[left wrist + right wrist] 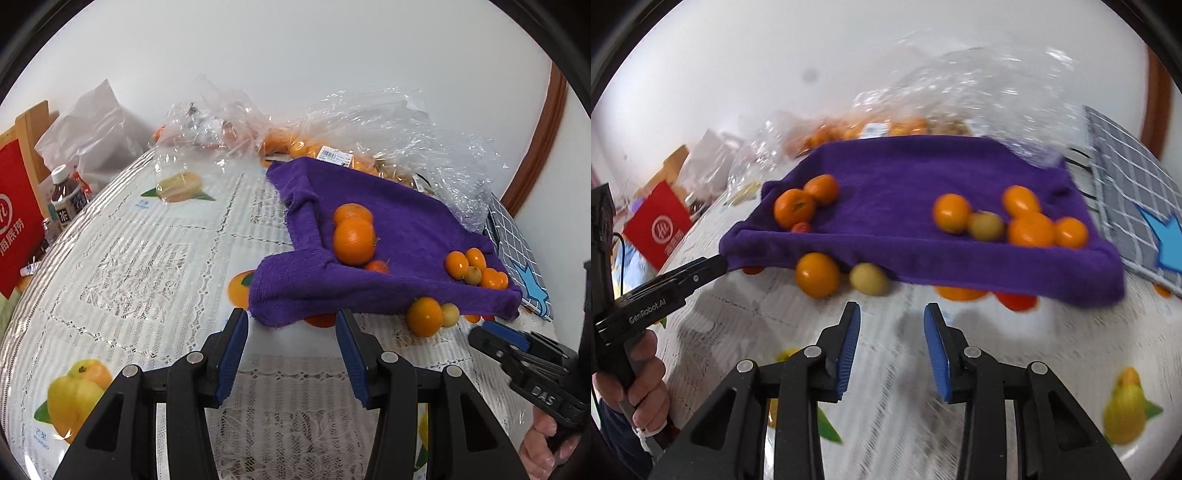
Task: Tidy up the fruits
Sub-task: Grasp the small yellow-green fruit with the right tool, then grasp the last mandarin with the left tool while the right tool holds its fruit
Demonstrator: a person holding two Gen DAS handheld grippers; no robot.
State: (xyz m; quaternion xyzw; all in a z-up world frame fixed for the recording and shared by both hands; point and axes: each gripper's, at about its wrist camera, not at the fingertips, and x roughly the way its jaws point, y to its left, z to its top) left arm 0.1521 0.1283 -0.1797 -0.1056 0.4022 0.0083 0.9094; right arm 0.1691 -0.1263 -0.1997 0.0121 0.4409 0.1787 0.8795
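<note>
A purple cloth [406, 221] [905, 177] lies on the table. Two tangerines [354, 240] and a small red fruit [376, 266] sit on its left part. Several small orange and yellow fruits [476, 267] [1027, 221] cluster on its right. On the table in front of the cloth rest an orange fruit [424, 316] [817, 275] and a pale yellow one [450, 314] [868, 278]. My left gripper [291, 332] [722, 264] is open and empty, its tips at the cloth's front left corner. My right gripper [892, 332] [480, 330] is open and empty, just short of the two loose fruits.
Clear plastic bags [369, 122] with more oranges lie behind the cloth. A blue checked cloth [517, 258] is at the right. A red box [18, 221] and bottles [62, 195] stand at the left edge. The lace tablecloth [147, 277] has printed fruit pictures. The right wrist view is blurred.
</note>
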